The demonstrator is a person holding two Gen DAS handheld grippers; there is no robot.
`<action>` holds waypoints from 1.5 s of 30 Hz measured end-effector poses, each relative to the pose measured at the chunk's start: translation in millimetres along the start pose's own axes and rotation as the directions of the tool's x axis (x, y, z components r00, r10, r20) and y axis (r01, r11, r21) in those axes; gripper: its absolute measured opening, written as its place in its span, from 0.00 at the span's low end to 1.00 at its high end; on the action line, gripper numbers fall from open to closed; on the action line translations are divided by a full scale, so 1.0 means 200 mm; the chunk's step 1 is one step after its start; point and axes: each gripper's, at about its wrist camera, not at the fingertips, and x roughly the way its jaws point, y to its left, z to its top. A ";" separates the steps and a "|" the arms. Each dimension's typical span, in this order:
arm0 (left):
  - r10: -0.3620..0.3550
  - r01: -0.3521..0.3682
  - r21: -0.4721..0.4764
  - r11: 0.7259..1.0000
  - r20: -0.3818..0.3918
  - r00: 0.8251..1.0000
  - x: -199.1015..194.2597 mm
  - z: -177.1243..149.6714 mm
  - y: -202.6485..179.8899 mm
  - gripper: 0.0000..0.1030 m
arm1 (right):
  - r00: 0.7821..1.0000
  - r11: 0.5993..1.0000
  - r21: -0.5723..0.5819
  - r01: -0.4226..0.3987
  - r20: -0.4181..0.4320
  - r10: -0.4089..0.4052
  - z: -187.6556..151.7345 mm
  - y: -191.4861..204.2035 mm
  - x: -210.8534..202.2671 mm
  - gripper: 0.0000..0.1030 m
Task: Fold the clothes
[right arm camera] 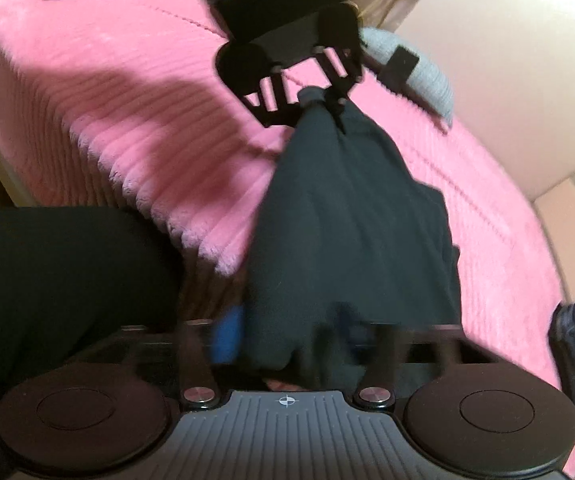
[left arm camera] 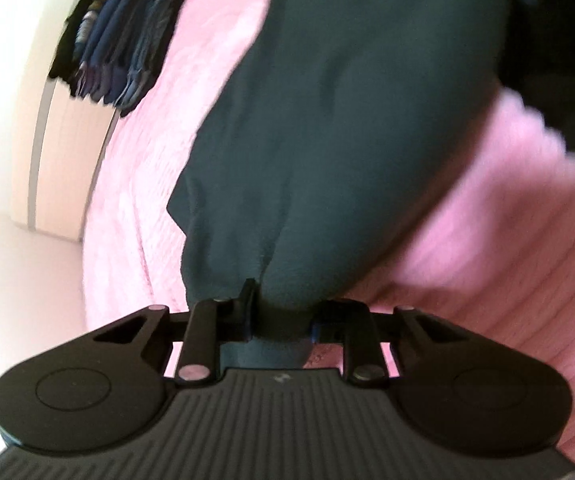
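Dark green cloth garment [left arm camera: 327, 128] is pinched by left gripper [left arm camera: 281, 312] and right gripper [right arm camera: 299, 344], both closed on it, above pink ribbed blanket [right arm camera: 127, 92]; right fingertips are blurred.

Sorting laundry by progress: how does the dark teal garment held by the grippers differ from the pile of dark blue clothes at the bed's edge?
The dark teal garment is a single piece, spread out; the pile of dark blue clothes is many pieces, stacked. The garment is pinched by the left gripper; the pile lies untouched. Both are over the pink ribbed blanket.

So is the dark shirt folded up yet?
Not yet. The dark garment hangs stretched between the left gripper and right gripper.
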 end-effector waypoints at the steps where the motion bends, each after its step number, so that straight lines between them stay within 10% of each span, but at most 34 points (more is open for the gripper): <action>1: -0.008 0.009 -0.017 1.000 0.002 1.000 -0.02 0.01 0.01 0.20 | 1.000 1.000 0.006 -0.002 -0.005 0.002 0.00 0.01 0.03 0.68; 6: -0.053 0.054 -0.108 0.993 0.016 0.998 -0.10 0.05 0.07 0.20 | 0.997 0.998 -0.047 0.051 -0.057 -0.053 -0.02 0.05 0.16 0.65; 10: -0.080 0.084 -0.143 0.986 0.032 0.996 -0.17 0.07 0.03 0.20 | 0.994 0.991 -0.106 0.082 -0.066 -0.090 -0.10 -0.01 0.07 0.24; 14: -0.056 0.070 -0.227 0.971 0.068 0.996 -0.21 0.06 0.09 0.19 | 0.995 0.991 -0.098 0.097 -0.027 -0.100 -0.06 -0.22 -0.09 0.20; 22: 0.169 -0.165 -0.399 0.902 -0.025 0.985 -0.34 -0.02 0.60 0.17 | 0.956 0.949 -0.169 0.268 0.170 -0.240 0.35 -0.92 -0.02 0.19; 28: 0.343 -0.413 -0.395 0.821 -0.237 0.909 -0.68 -0.11 0.70 0.17 | 0.895 0.892 -0.298 0.341 0.394 -0.210 0.68 -1.09 0.07 0.19; 31: 0.345 -0.463 -0.372 0.805 -0.341 0.874 -0.78 -0.06 0.46 0.17 | 0.887 0.900 -0.327 0.287 0.446 -0.121 0.67 -0.95 0.11 0.19; 37: 0.087 -0.320 -0.515 0.795 -0.426 0.901 -0.61 0.09 -0.35 0.23 | 0.949 0.888 -0.459 0.032 0.292 0.117 0.26 -0.43 0.31 0.19; 41: 0.050 -0.334 -0.506 0.795 -0.494 0.868 -0.57 0.16 -0.74 0.29 | 0.968 0.878 -0.479 0.015 0.225 0.106 0.01 -0.25 0.28 0.25; 45: -0.014 -0.384 -0.699 0.603 -0.490 0.871 -0.74 0.09 -0.76 0.34 | 0.981 0.939 -0.345 -0.006 0.182 0.073 -0.09 -0.29 0.21 0.29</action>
